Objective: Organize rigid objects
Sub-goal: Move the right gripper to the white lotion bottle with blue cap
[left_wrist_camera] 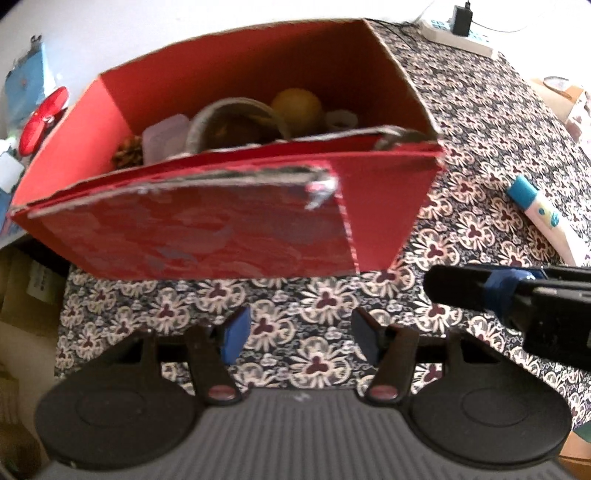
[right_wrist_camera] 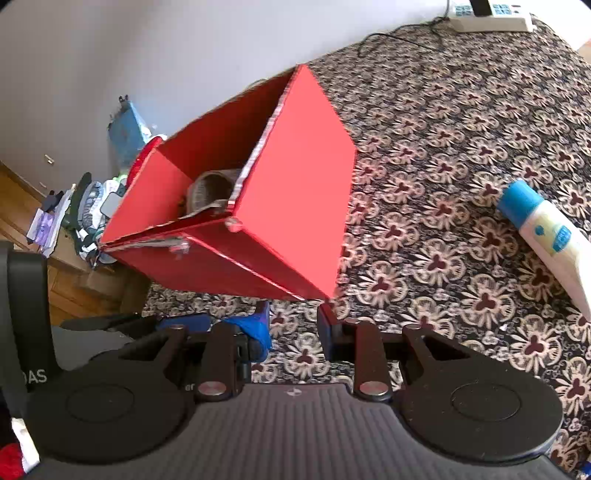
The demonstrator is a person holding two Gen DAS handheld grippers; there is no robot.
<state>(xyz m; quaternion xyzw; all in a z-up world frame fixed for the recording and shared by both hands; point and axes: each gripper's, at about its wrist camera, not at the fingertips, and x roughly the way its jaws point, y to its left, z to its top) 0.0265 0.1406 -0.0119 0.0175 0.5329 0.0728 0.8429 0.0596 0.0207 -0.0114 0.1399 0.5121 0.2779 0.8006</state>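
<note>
A red cardboard box (left_wrist_camera: 221, 229) stood open-topped on the table's patterned cloth (left_wrist_camera: 480, 122), near its left edge. Its near wall carried a faint paler print and a ragged, torn upper rim with a scrap of silver tape at one corner; the inside walls were plain red. Within lay a woven basket (left_wrist_camera: 229, 125), a yellow round fruit-like ball (left_wrist_camera: 297, 107), a translucent plastic container (left_wrist_camera: 164, 138), a small white object (left_wrist_camera: 341, 119) and something brown and pinecone-like (left_wrist_camera: 127, 153) in the left corner.

Well to the right of the box, a white tube with a blue cap (right_wrist_camera: 546, 232) lay flat on the cloth, cap pointing away toward the far side. A white power strip (right_wrist_camera: 487, 14) sat at the far edge of the table.

The left gripper (left_wrist_camera: 301, 339) hovered just in front of the box's near wall, its blue-padded fingers apart and holding nothing. The right gripper (right_wrist_camera: 293, 328) hung close to the box's near right corner, fingers likewise spread with only cloth between them; from the left wrist view its dark body (left_wrist_camera: 517, 299) entered at the right.
</note>
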